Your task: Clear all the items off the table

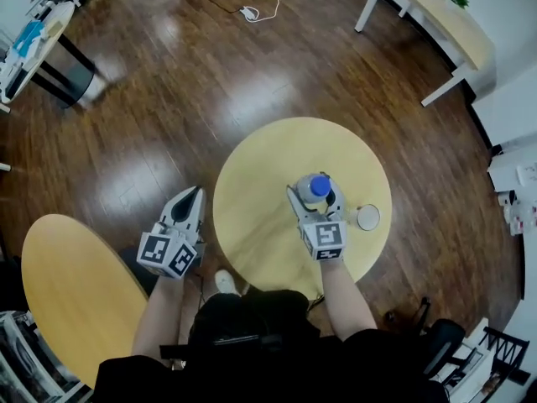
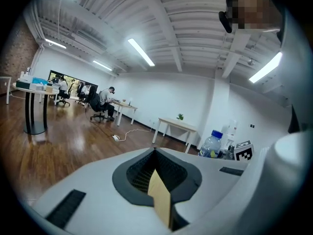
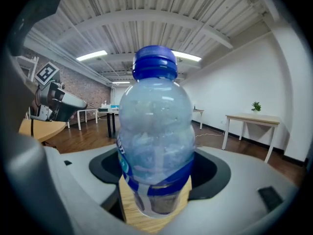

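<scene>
Right gripper clamps blue-capped water bottle upright, centre-right on round table; left gripper shut, empty; best lift straight, squeeze gently, avoid white disc at right.

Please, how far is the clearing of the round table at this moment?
Nothing looks cleared yet. In hand: the bottle is between the right gripper's jaws, over the round table; whether they press it, I cannot tell. Still to go: the bottle and a small white round thing beside it. The left gripper hangs beside the table's edge, jaws together.
</scene>
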The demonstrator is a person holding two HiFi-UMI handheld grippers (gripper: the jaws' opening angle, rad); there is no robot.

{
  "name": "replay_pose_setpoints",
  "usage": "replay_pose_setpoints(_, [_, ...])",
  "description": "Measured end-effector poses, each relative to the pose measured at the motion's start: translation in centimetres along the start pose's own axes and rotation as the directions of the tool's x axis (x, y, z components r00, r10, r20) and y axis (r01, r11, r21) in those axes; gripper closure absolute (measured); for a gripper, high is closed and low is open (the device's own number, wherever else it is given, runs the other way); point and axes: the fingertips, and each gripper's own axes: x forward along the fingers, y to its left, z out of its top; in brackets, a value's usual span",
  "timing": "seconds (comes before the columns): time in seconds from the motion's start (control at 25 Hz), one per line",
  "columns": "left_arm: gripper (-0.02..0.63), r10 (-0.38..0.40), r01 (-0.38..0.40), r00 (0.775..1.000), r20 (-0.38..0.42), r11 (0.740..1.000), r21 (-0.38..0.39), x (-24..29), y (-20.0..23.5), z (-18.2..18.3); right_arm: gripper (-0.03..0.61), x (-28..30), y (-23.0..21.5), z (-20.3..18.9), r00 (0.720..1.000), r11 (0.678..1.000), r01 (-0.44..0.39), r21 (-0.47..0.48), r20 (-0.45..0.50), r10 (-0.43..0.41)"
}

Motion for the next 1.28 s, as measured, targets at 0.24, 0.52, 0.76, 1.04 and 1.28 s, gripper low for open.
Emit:
replay_pose_setpoints(0.24, [0.621,0.069,-0.070,0.996,-0.053,0.997,-0.027,-0.8,2.6,-1.6,0.201,3.7,0.0,-2.0,0.999,1.000,0.015,0.016,-0.031,-0.014])
replay_pose_setpoints(0.52, [0.621,0.093,-0.097,0.993,-0.068,0.994,-0.054,-0.2,3.5,-2.6,0.202,5.0,0.1,-2.5,1.000,1.000,0.003,0.026,-0.016,-0.002])
replay_pose_setpoints(0.76, [0.621,0.064,-0.067,0.996,-0.066,0.996,-0.055,-0.1,2.6,-2.9,0.175,5.3,0.4,-2.5,1.000,1.000,-0.004,0.026,-0.017,0.005])
replay_pose_setpoints(1.04, [0.621,0.035,-0.037,0.999,-0.037,0.998,-0.049,-2.0,2.1,-2.0,0.120,3.5,0.7,-2.6,0.998,0.999,0.043,0.014,-0.035,-0.043])
replay_pose_setpoints(1.28, [0.621,-0.002,0.003,1.000,0.026,0.999,-0.044,-4.4,1.5,-0.2,0.120,-1.9,0.4,0.4,0.991,0.990,0.129,0.056,0.024,-0.131])
